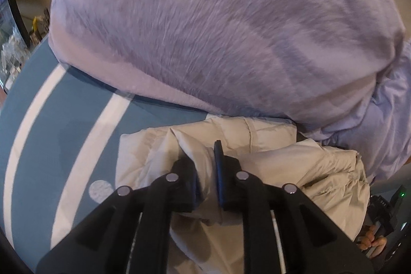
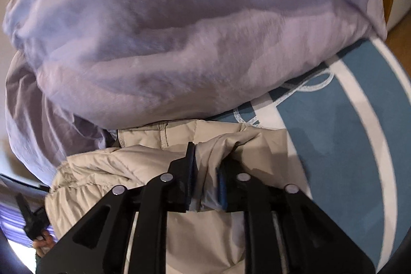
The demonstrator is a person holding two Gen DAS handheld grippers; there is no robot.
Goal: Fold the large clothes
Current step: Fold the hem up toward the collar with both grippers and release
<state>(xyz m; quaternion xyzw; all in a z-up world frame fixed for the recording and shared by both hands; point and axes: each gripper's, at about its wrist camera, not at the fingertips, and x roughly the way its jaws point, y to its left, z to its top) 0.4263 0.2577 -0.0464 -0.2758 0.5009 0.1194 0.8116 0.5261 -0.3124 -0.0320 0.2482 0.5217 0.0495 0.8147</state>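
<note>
Each gripper is clamped on a bunched fold of the beige garment [image 1: 257, 143]: the left gripper [image 1: 205, 158] at its left side, the right gripper [image 2: 205, 158] at its right. The garment lies on a blue, white-striped cover [image 1: 77, 125], with a lilac duvet [image 1: 218, 30] heaped just beyond it.

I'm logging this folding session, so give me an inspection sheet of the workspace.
Surface: blue cover with white stripes.
Job's things: beige jacket, bunched and partly folded; big lilac quilt heaped behind it.
Clutter: nothing seen on the cover.
Grippers: left gripper and right gripper each have a fold of the jacket between their pads, which press on it.
Cables: nothing seen.
Surroundings: blurred shelf items far left; wooden floor.
</note>
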